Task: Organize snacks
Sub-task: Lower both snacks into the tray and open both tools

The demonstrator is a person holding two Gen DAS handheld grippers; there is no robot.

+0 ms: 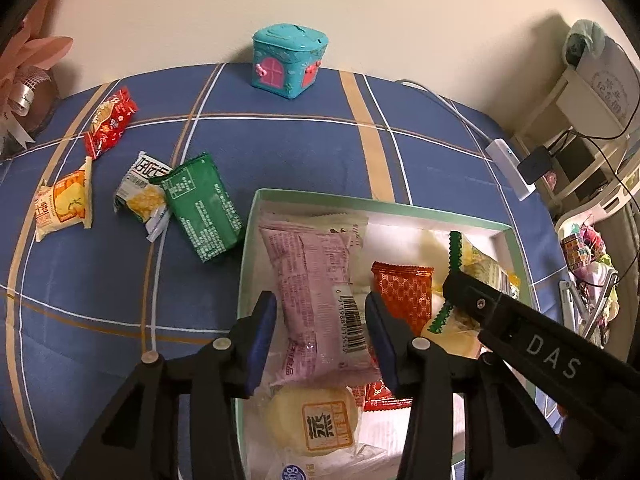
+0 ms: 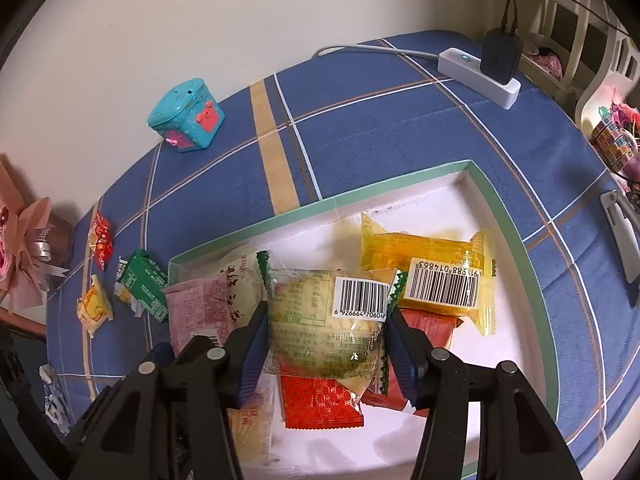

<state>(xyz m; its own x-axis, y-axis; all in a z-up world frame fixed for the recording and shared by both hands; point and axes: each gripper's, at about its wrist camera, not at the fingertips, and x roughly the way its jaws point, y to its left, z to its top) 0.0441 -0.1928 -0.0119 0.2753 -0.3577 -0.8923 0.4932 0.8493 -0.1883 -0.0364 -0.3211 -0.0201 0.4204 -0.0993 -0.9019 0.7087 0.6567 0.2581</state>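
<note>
Blue plaid tablecloth against cream wall; green-rimmed box holds snacks, my left tongs loose around pink packet, right tongs gripping clear green-edged packet.

Your left gripper is built of matte black plastic arms, angular and strutted, with triangular cut-outs low in the frame. Its fingers carry dark blue ribbed pads, and round silvery-beige pivot pins sit at the linkage joints. Your right gripper has the same make: black arms, blue ribbed pads on the fingers, pale round pins at each joint. Seen from the left wrist camera, the right gripper's black housing bears the white letters "DAS" and a small screw head; further lettering, if any, is probably hidden at the frame's edge.
</note>
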